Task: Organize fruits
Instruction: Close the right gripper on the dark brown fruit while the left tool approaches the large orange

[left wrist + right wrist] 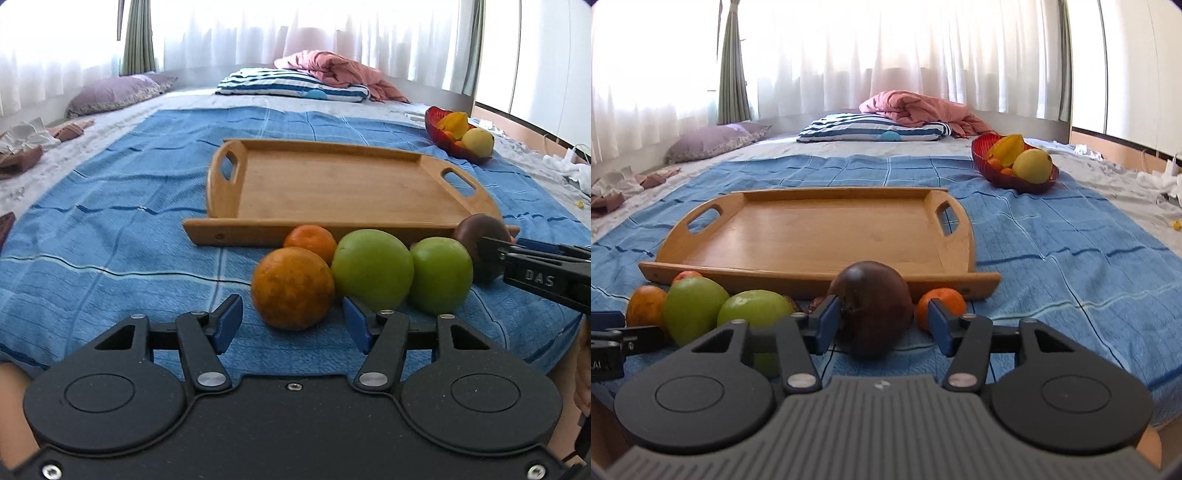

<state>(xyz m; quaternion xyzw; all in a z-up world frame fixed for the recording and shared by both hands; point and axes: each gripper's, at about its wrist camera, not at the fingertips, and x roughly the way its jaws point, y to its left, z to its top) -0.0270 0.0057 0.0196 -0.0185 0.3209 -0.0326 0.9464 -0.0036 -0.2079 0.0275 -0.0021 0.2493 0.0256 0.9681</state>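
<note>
Blue-padded left gripper (291, 319) is hanging wide open before the large orange (293, 287). Right gripper (882, 325) is spreading wide around the dark brown fruit (873, 308), lying on the bed just before the wooden tray (812, 236).

Bed (1108, 206) under blue blanket (1052, 258), wooden tray (812, 236), loose fruit (371, 273), red bowl (982, 162), pillows (713, 142)

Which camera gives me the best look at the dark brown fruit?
The right wrist view: the dark brown fruit sits centred and close between the open fingers of the right gripper, unobstructed. In the left wrist view the fruit is at the right edge, partly hidden by the right gripper and a green apple.
</note>
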